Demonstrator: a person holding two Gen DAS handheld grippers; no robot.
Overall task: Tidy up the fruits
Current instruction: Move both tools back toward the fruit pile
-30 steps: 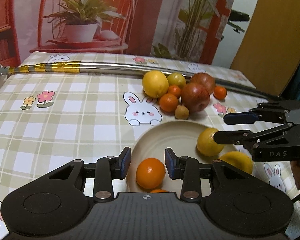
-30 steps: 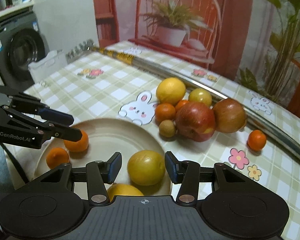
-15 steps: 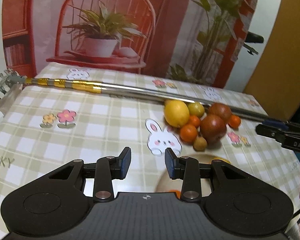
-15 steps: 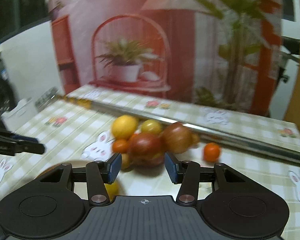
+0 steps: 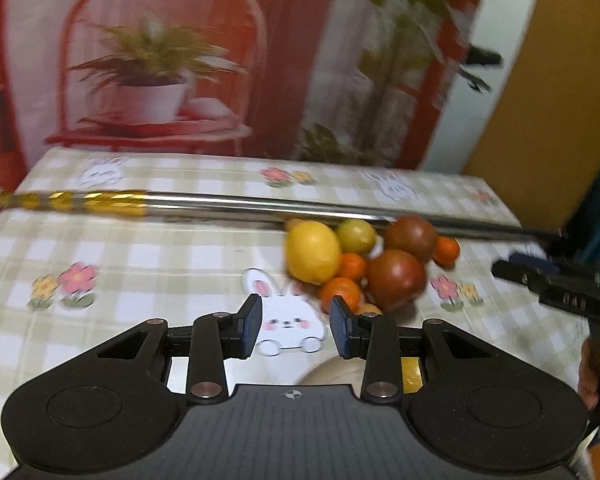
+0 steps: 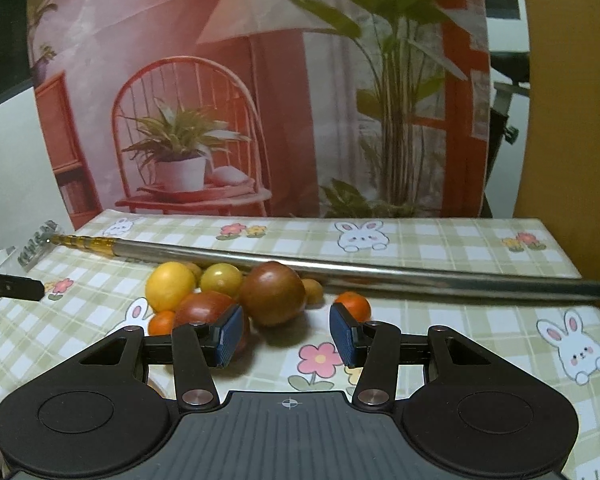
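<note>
A pile of fruit lies on the checked cloth against a metal pole: a big yellow citrus point(image 5: 313, 252), a greenish one point(image 5: 356, 235), two dark red apples point(image 5: 396, 279) and several small oranges point(image 5: 340, 292). My left gripper point(image 5: 296, 330) hangs open and empty over a bunny print, left of the pile. Only the rim of the pale plate point(image 5: 332, 372) shows under it. My right gripper point(image 6: 286, 334) is open and empty just in front of one red apple point(image 6: 272, 294), with a lone small orange point(image 6: 354, 306) beyond its right finger.
The long metal pole point(image 6: 340, 268) crosses the table behind the fruit. The right gripper point(image 5: 504, 266) and the hand point(image 5: 596, 368) holding it sit at the right edge of the left wrist view. The left gripper's tip point(image 6: 20, 288) shows at far left. A printed backdrop stands behind.
Both grippers have drawn back from the plate, whose fruits have slid out of view. The right one has swung right and rolled, and now faces the pile.
</note>
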